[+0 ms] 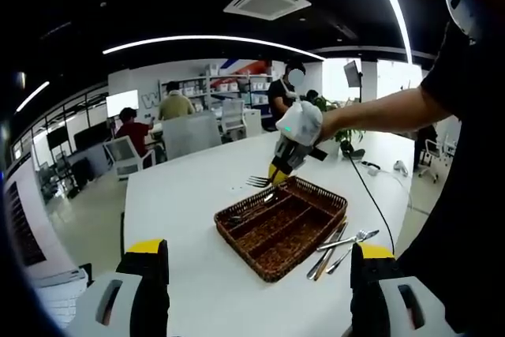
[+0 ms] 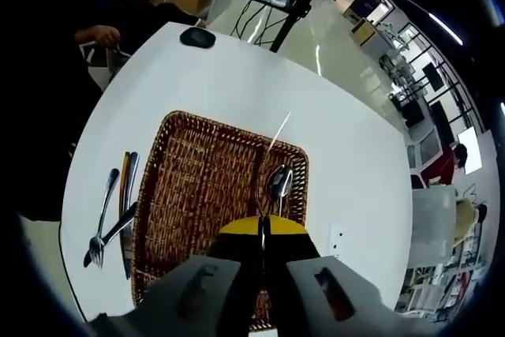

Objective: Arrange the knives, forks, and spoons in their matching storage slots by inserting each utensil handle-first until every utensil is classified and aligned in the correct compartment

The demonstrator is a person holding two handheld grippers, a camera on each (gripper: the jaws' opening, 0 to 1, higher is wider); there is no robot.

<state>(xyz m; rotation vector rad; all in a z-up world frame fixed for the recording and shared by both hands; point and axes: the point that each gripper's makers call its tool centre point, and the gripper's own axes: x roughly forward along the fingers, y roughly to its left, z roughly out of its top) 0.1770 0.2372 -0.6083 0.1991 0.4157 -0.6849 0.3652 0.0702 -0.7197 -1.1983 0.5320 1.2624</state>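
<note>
Right gripper [image 2: 263,236] clamped on a fork [image 1: 259,181], jaws together on its handle; in the left gripper view it hangs centre frame above the far end of the wicker tray [image 1: 268,262], tines pointing left. Left gripper [image 1: 260,270] low in its own view, jaws wide apart, nothing between them, well short of the tray.

Right gripper view: tray at centre, long slots running up-frame, two spoons [image 2: 278,182] lying in a slot just ahead of the jaws. Loose utensils [image 2: 117,211] on the white table [image 2: 347,155] left of the tray: fork, knife, others hard to separate.

Step in hand, by my reading: placing the fork. Next move calls for picking a slot apart from the spoons, turning the fork parallel to the dividers, lowering handle-first, then releasing. Risk: tines catching the weave
</note>
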